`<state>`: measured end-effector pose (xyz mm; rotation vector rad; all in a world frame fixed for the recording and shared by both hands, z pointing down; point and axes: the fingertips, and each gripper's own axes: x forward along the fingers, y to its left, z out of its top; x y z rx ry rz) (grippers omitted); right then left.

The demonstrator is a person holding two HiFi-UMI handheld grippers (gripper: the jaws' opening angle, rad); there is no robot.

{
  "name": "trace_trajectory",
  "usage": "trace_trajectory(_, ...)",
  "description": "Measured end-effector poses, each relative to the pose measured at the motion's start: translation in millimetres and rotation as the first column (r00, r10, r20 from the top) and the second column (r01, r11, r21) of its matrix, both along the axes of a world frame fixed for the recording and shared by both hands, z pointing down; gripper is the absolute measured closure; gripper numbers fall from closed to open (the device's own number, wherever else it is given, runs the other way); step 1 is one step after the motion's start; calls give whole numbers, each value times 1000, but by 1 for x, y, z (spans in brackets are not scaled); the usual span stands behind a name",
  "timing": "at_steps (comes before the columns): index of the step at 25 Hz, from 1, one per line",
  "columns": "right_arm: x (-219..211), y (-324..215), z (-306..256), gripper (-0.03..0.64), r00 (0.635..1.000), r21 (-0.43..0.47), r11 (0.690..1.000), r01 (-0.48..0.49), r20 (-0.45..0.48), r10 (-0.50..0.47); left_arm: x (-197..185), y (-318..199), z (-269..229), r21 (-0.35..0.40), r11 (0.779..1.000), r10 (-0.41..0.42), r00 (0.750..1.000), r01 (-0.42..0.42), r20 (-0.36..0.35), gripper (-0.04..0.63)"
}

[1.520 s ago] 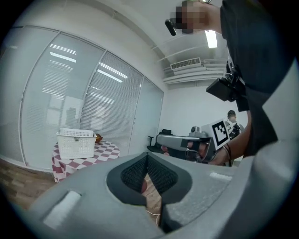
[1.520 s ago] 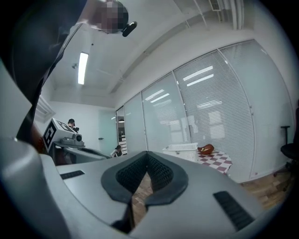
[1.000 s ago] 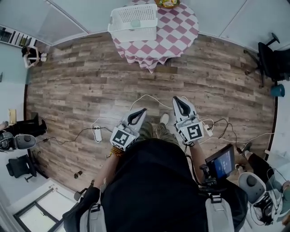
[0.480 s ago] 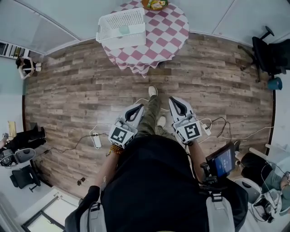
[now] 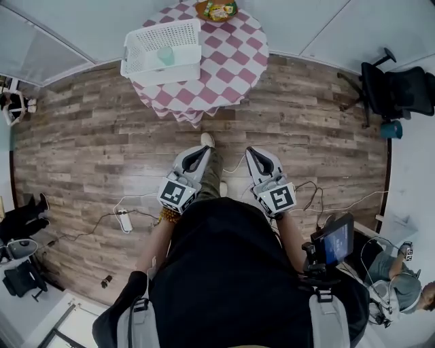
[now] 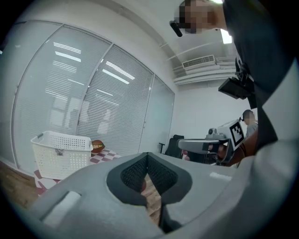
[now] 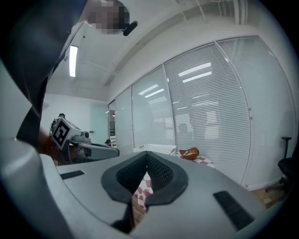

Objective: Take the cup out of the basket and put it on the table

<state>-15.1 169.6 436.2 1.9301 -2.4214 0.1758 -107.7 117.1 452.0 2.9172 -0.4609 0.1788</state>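
Observation:
A white lattice basket [image 5: 161,49] stands on the round table with the red-and-white checked cloth [image 5: 231,61]. A pale green cup [image 5: 166,56] sits inside the basket. Both grippers are held out level over the floor, well short of the table. My left gripper [image 5: 201,151] is shut and empty; its jaws meet at the tip [image 6: 147,156], with the basket [image 6: 60,154] ahead to the left. My right gripper [image 5: 253,151] is also shut and empty [image 7: 147,156], and the basket [image 7: 156,149] shows just beyond its tip.
A bowl of snacks [image 5: 216,9] sits at the table's far edge. Cables and a power strip [image 5: 124,219] lie on the wooden floor beside the person's feet. A black office chair [image 5: 394,92] stands at the right. Glass walls with blinds rise behind the table.
The person has walked towards the table. Table and basket now sit lower and nearer in the head view, and both grippers have advanced with the body, still shut.

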Motion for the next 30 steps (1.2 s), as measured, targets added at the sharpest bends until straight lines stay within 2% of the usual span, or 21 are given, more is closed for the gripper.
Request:
trace_trajectory(4,13,-50,-10,607,1000,-22,999,24,-3,-24,17,-45,0,-25,1000,-17,1000,17,-13,592)
trace_trajectory(11,21,-152,-21,606,994,-31,993,111,-7,-111,40,-121,-11,-55,998,28,999,-29,-31,592)
trace_trajectory(17,17,-230,-21,607,982,-56,981,186,-15,-187,36,-202,-6,-41,997,-64,998,64,-2,592)
trace_trajectory(20,20,-264,-24,606,978,-58,977,204,-19,-206,34,-237,-6,-57,994,-91,996,90,-18,592)
trace_trajectory(25,34,-295,-22,606,976,-70,974,216,-5,-217,43,-264,-10,-59,998,-19,1000,18,-20,592)
trace_trajectory(28,46,-313,-11,607,971,-85,967,241,19,-240,48,-282,-10,-87,995,-43,999,41,-15,592)
trace_trajectory(30,53,-326,-2,607,963,-100,958,270,41,-268,49,-299,-4,-95,991,-98,995,99,13,592)
